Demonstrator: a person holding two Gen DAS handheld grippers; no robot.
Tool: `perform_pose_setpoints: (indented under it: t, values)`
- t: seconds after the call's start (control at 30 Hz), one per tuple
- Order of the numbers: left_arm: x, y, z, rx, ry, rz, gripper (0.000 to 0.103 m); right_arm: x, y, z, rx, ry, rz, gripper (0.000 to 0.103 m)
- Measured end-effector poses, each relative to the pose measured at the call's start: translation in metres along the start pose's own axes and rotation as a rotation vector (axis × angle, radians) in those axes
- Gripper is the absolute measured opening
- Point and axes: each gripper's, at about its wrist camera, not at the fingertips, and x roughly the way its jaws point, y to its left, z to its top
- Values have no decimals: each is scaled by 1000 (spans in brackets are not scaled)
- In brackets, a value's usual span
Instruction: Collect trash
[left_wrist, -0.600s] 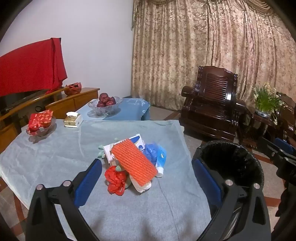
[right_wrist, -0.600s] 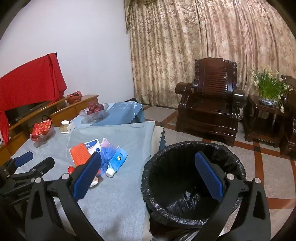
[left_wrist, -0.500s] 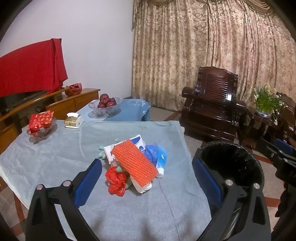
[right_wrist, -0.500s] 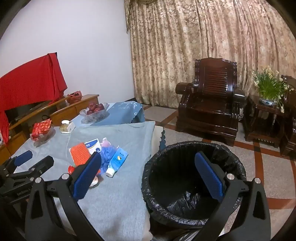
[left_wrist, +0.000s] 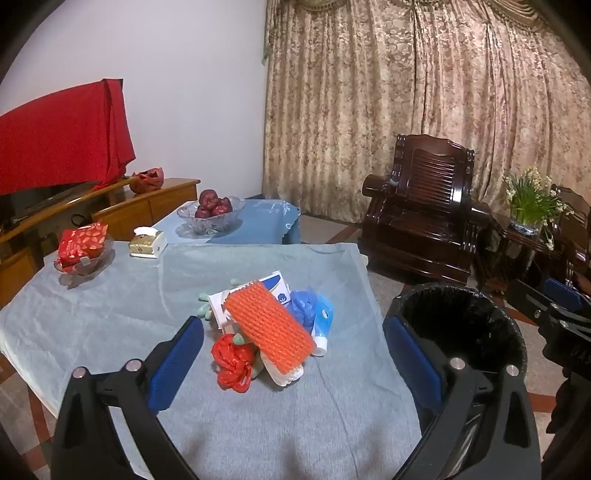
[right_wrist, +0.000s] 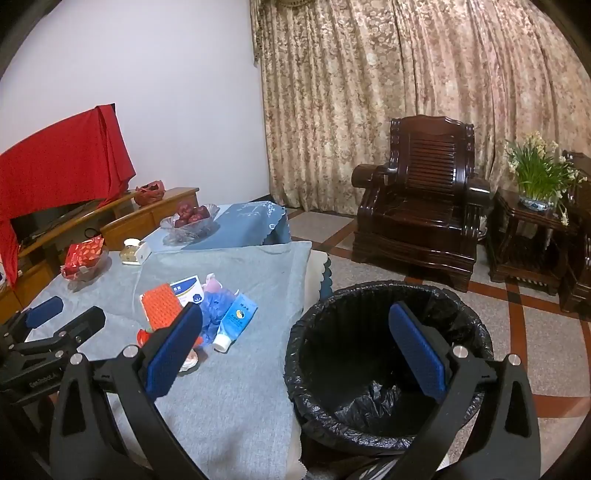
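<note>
little had moved since the earlier frames: in the left wrist view the trash pile sat a shade higher in the picture, so the left tool (left_wrist: 293, 354) looked to have dipped or eased back slightly; the right view was as good as unchanged.

both tools stood with fingers wide apart and nothing between them. right tool (right_wrist: 295, 349) hung over the rim of the black-lined bin (right_wrist: 476, 325), which stood on the floor just beside the surface (left_wrist: 110, 314).

trash lay in one heap mid-surface, ahead of the left tool:
- orange foam net (left_wrist: 269, 326) on top, tilted. judged light, springy, crushable; take it across the short width.
- red crumpled bag (left_wrist: 233, 363) at the near edge. soft, near weightless; pinch the bunched knot.
- blue crumpled plastic (left_wrist: 303, 301), same handling.
- blue-and-white tube (left_wrist: 322, 324), cap toward the camera. smooth, may slip; grip mid-body, not the cap.
- white-and-blue box (left_wrist: 275, 282) under the net. stiff but light; take by its edges once uncovered.

judgement: the net came first, since it covered the rest. nothing looked fragile. loose film could cling to a pad at release.
</note>
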Motion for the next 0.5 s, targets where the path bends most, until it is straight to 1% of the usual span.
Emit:
perform_pose_setpoints:
  t: [0.5]
  values:
    - [-6, 2, 1, -1, -4, 1, 97, 1, 0, 0, 0, 3, 0, 98]
